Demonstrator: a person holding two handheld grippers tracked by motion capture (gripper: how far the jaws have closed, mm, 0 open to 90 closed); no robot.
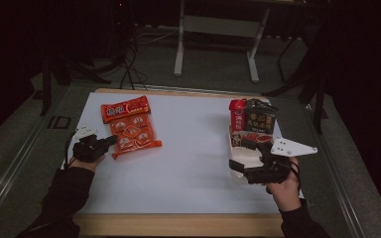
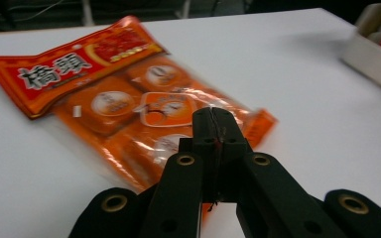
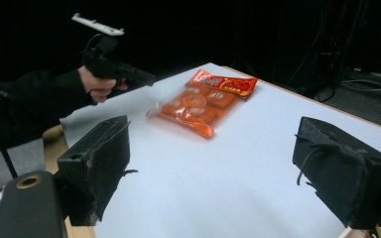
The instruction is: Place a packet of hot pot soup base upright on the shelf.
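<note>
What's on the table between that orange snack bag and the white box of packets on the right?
Nothing: in the high view, bare white table separates the orange snack bag from the white box.

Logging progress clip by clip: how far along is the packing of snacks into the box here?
Done: a red packet and a dark packet already stand in the white box on the right. In hand: the left claw is shut at the near edge of the orange snack bag; whether it pinches the film is unclear. Left: the bag lies flat on the table, far from the box. The right claw is open beside the box.
</note>
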